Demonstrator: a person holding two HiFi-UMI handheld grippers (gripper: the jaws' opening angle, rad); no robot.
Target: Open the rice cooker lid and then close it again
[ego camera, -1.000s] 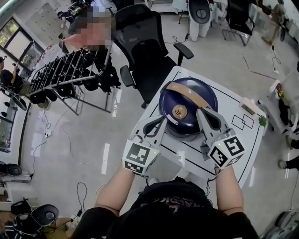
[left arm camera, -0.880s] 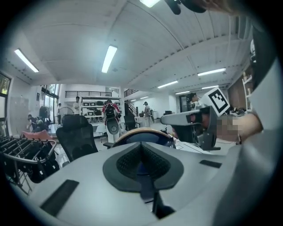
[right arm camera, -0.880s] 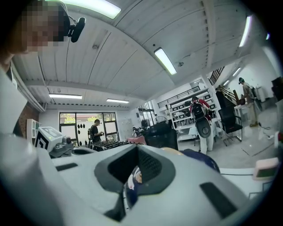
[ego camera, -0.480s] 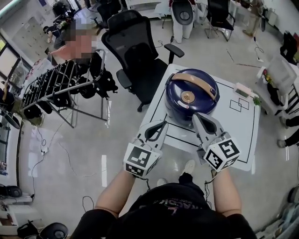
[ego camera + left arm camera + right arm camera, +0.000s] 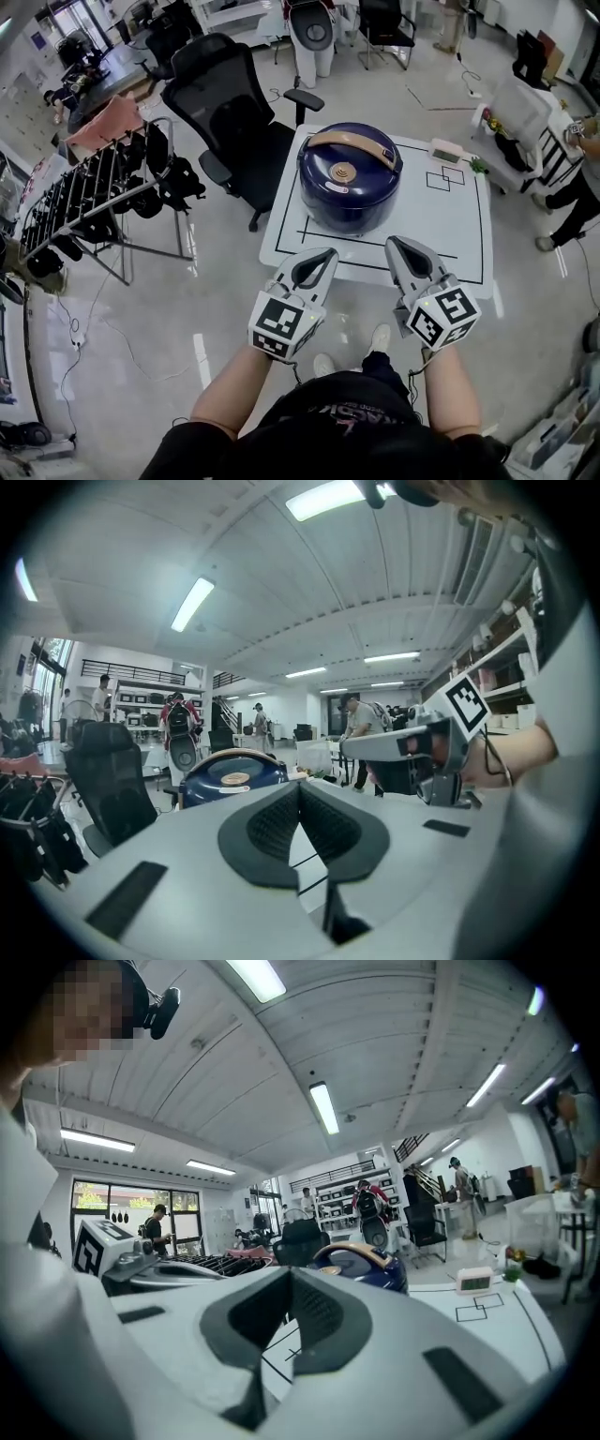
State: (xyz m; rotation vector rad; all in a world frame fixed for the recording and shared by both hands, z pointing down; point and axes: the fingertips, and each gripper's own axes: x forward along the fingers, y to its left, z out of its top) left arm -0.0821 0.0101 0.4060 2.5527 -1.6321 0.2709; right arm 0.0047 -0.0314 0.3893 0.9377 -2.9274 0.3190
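Note:
A dark blue rice cooker (image 5: 349, 178) with a tan handle (image 5: 349, 142) and its lid down stands on the white table (image 5: 431, 230), toward the left half. It also shows as the rice cooker (image 5: 230, 776) in the left gripper view and the rice cooker (image 5: 361, 1266) in the right gripper view, well ahead of the jaws. My left gripper (image 5: 325, 254) hovers shut at the table's near edge, apart from the cooker. My right gripper (image 5: 392, 246) is shut too, level with it over the near edge. Neither holds anything.
A black office chair (image 5: 230, 117) stands left of the table, a clothes rack (image 5: 94, 192) further left. A small white clock (image 5: 446, 150) and a green item (image 5: 480, 165) lie at the table's far right. People stand further back in the room (image 5: 361, 728).
Both grippers have drawn back from the cooker's sides to the table's near edge. The cooker now sits farther ahead, with its lid down throughout.

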